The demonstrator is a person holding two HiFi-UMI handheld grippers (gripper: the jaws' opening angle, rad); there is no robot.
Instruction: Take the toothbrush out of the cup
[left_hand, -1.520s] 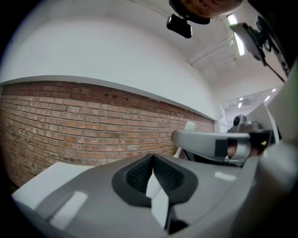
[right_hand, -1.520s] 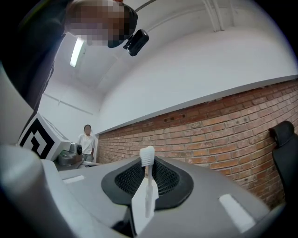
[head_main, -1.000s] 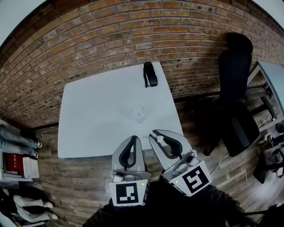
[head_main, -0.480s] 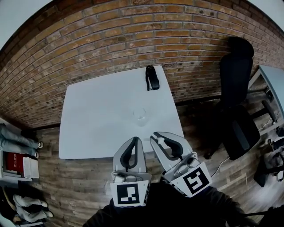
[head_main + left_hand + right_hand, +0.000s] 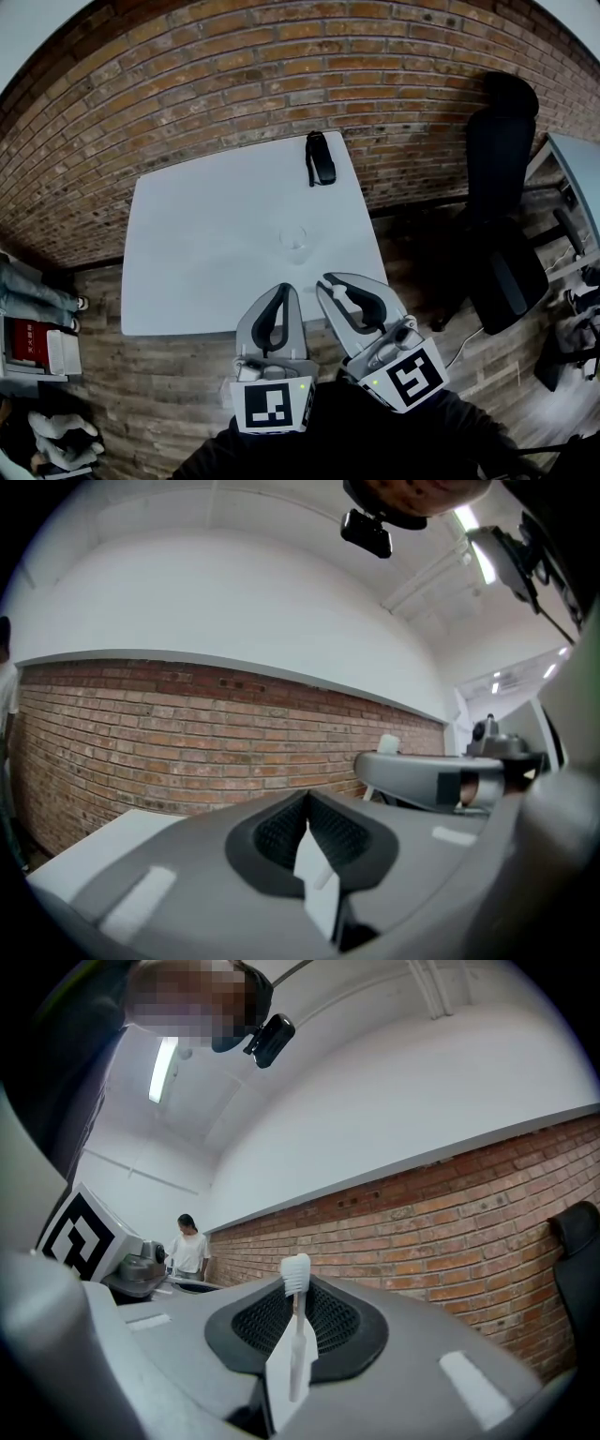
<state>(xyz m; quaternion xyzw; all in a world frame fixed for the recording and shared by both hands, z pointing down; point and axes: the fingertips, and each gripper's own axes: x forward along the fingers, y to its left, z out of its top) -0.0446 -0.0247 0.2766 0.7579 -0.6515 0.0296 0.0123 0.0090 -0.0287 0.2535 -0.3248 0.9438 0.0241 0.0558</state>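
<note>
While the right gripper (image 5: 298,1283) clamped the toothbrush (image 5: 296,1330) in narrow jaws, bristle end poking past the tips, the left gripper (image 5: 307,797) sat at its nine o'clock, jaws together with nothing between them. Both hung at the table's (image 5: 187,244) six o'clock edge, with the cup (image 5: 293,239) at their twelve o'clock, apart from the toothbrush.

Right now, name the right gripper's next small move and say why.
Probably reach forward and lay the toothbrush on the white table beside the clear cup: the right gripper grips the toothbrush, already out of the cup, which looks empty.
</note>
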